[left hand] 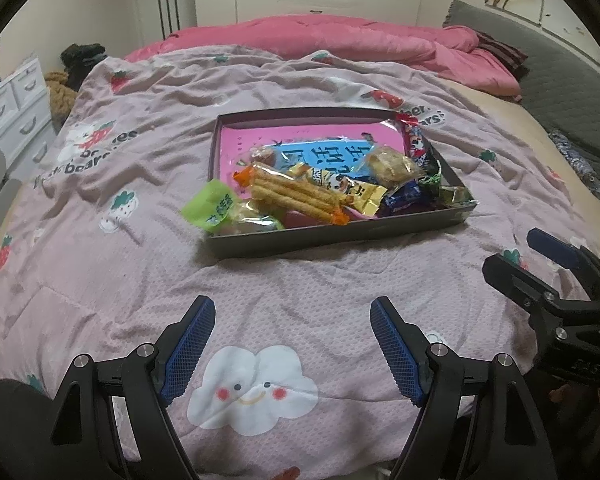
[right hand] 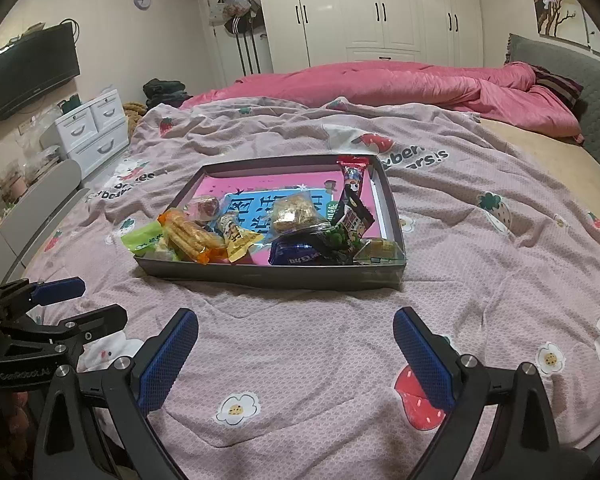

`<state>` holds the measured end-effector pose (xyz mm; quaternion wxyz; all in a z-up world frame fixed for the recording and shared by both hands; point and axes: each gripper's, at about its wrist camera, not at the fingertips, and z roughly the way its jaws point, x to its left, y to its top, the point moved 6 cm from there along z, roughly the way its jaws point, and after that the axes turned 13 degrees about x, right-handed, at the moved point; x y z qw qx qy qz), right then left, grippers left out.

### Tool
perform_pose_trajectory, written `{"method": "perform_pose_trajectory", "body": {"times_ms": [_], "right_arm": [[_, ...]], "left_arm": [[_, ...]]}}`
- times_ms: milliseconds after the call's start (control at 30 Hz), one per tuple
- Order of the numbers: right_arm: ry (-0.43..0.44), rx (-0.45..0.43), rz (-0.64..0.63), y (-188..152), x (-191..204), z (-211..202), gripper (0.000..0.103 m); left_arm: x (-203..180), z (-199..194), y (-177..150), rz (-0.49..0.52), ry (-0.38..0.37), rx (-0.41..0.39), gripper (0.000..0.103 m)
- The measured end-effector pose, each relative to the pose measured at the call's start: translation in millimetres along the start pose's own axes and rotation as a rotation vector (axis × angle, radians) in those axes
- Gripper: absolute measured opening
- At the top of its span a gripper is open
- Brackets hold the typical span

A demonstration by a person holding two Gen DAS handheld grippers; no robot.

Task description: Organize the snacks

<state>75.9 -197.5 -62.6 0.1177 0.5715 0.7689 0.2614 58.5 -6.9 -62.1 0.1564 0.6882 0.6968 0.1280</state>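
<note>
Both grippers, left gripper (left hand: 292,344) and right gripper (right hand: 296,356), are held wide apart and empty just short of the snack tray (left hand: 332,236), where light, crinkly, crushable packets like the biscuit-stick pack (left hand: 296,196) are best pinched by a sealed end.

Bedspread (left hand: 300,280): soft cloth, waffle-textured, matt. Box (left hand: 340,236): matt grey cardboard. Snack wrappers (left hand: 364,196): glossy, crinkled plastic film. Left gripper (left hand: 292,344) pads (left hand: 188,356): ribbed blue rubbery; arms matt black plastic.
</note>
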Motion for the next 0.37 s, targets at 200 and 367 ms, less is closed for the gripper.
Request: {"method": "perform_pose_trajectory", "body": {"times_ms": [200,367], "right_arm": [[0.006,0.010,0.005,2.2,-1.7,7.8,0.099],[0.015,0.009,0.026,9.2,-10.3,15.1,0.099]], "left_arm": [[-0.2,4.3,1.7,0.003,-0.010,0.003,0.081],[5.7,6.2,10.7,0.009,-0.024,-0.004,0.081]]}}
